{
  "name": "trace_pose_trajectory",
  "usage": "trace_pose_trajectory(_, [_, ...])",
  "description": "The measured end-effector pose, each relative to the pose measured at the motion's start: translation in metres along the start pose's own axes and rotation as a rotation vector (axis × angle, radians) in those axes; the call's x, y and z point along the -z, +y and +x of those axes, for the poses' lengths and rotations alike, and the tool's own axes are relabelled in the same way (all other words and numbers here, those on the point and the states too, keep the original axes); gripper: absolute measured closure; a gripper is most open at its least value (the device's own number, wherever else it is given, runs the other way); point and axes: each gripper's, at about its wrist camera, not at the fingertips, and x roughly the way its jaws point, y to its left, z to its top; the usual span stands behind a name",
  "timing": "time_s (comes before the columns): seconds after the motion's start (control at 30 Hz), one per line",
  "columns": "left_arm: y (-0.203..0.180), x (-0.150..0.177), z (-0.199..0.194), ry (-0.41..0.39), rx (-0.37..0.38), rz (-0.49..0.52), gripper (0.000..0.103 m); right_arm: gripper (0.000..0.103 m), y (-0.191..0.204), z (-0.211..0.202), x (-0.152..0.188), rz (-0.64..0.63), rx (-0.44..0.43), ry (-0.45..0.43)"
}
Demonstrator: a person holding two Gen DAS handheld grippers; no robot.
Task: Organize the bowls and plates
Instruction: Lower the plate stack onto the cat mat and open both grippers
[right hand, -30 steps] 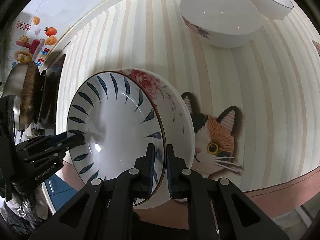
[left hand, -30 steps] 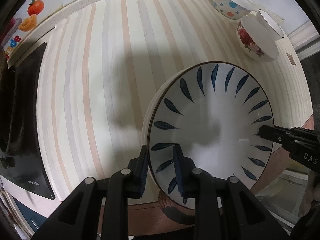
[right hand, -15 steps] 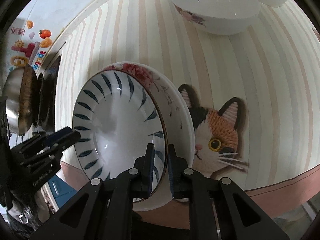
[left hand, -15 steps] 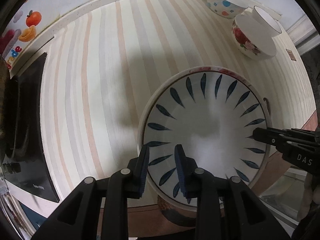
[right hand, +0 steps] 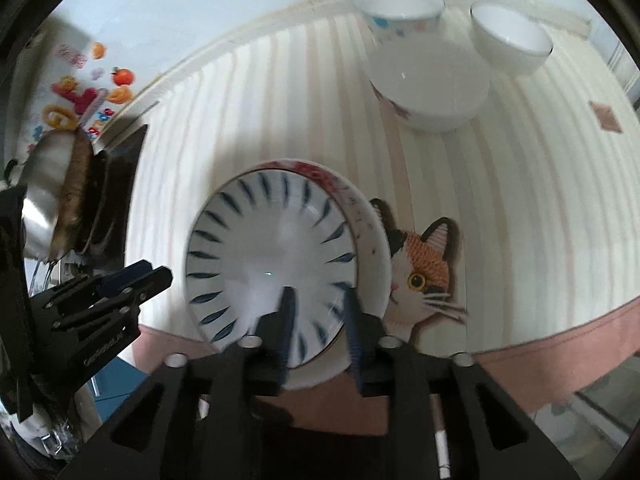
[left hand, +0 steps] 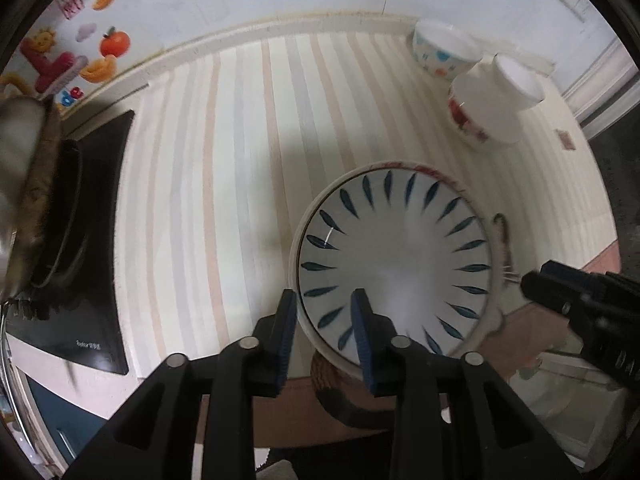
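Left wrist view: both grippers' fingers (left hand: pixel 364 328) are opening, straddling but clear of the blue-leaf plate (left hand: pixel 394 264) stacked on the floral plate (right hand: pixel 370 240).

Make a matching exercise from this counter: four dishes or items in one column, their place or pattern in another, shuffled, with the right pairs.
Things:
1. blue-leaf plate
2. rose-rimmed plate
3. dotted bowl
4. cat mat

Descriptions:
A. partly covered by the plate stack
B. top of the stack
C. at the back, by the wall
D. directly under the top plate

Pairs: 1-B, 2-D, 3-C, 4-A
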Motion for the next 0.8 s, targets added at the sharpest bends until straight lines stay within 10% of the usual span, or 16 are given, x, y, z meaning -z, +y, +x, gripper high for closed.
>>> trace_pose_trajectory(0.23, [0.003,0.020,-0.056,-0.096,-0.005,0.000,0.025,0.035,0.030,-0.061,0.035,-0.034,0.013,-0.094])
trace_pose_trajectory(0.8, [0.008,0.076,-0.141,-0.179,0.047,-0.069,0.024,0.012,0.066,-0.168,0.105,-0.053,0.084,-0.237])
